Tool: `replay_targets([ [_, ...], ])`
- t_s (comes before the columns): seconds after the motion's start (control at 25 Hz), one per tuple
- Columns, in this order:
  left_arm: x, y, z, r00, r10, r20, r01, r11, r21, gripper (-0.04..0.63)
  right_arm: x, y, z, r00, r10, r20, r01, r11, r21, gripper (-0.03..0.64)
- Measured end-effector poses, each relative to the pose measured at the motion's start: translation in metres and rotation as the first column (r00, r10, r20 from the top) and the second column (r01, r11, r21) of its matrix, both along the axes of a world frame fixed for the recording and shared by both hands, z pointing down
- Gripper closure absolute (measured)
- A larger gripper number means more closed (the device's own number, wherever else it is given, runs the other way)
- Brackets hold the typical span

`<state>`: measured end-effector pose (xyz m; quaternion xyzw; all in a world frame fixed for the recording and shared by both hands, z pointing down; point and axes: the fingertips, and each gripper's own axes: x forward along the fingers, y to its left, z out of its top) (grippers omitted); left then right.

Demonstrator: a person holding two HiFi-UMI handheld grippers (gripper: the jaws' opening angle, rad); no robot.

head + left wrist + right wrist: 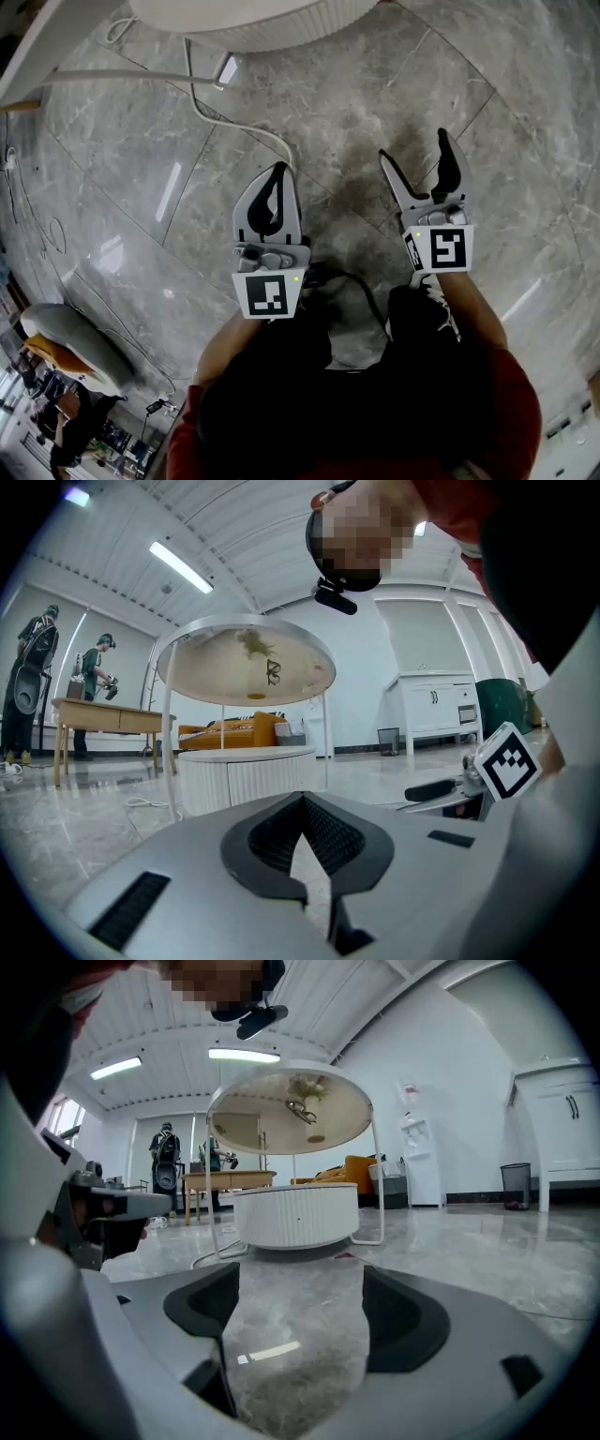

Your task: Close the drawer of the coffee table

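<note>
- Drawer work has not begun: the coffee table [253, 23] stands well ahead of both grippers, at the top edge of the head view, with bare floor [375, 94] between.
- Both gripper views show the table as a low white ribbed drum under a round glass top [291, 1110] on thin legs. A faint upright seam shows on the drum in the left gripper view. I cannot tell from here which part is the drawer or how far out it stands.
- The left gripper [278, 173] has its jaws together at the tips, with nothing between them.
- The right gripper [413, 145] has its jaws spread wide and is likewise empty.
- My judgement is that the step in hand is the approach: walk up, lower the grippers to drum height, and find the drawer face first.
- Closing calls for a push, not a grip. The closed left jaws would make a firm blunt pusher; set them flat against the middle of the drawer front.
- Push straight along the drawer's travel and slowly, so it does not skew or jam and the light table does not slide.
- Step clear of the white cable [239, 122] lying on the floor towards the table.
</note>
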<state>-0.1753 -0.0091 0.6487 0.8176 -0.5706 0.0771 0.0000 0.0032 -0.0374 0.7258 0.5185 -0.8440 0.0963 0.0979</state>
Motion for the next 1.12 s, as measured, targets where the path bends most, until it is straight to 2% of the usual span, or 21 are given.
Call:
replay_targets([
  [0.28, 0.000, 0.002, -0.001, 1.000, 0.001, 0.003, -0.001, 1.000, 0.002, 0.583, 0.012, 0.012, 0.008, 0.999, 0.038, -0.010, -0.039, 0.999, -0.032, 0.229],
  [0.68, -0.002, -0.001, -0.003, 1.000, 0.000, 0.008, 0.000, 1.000, 0.013, 0.583, 0.001, 0.006, -0.006, 1.000, 0.000, 0.011, 0.000, 1.000, 0.003, 0.233],
  [0.72, -0.003, -0.002, -0.003, 1.000, -0.004, 0.008, 0.004, 1.000, 0.014, 0.583, 0.000, 0.006, -0.006, 1.000, 0.000, 0.008, 0.000, 1.000, 0.009, 0.255],
  [0.96, -0.010, -0.009, -0.015, 1.000, -0.003, 0.022, 0.002, 1.000, 0.031, 0.583, 0.001, 0.003, -0.027, 0.999, 0.037, 0.028, -0.039, 0.998, 0.044, 0.563],
  [1.0, -0.011, -0.009, -0.021, 1.000, 0.005, 0.030, -0.006, 0.999, 0.032, 0.583, 0.000, 0.002, -0.035, 0.999, 0.034, 0.024, -0.035, 0.998, 0.050, 0.586],
  [1.12, -0.020, -0.011, -0.048, 0.999, 0.016, 0.042, -0.017, 1.000, 0.018, 0.583, -0.004, -0.002, -0.065, 1.000, 0.029, 0.009, -0.030, 0.998, 0.052, 0.594],
])
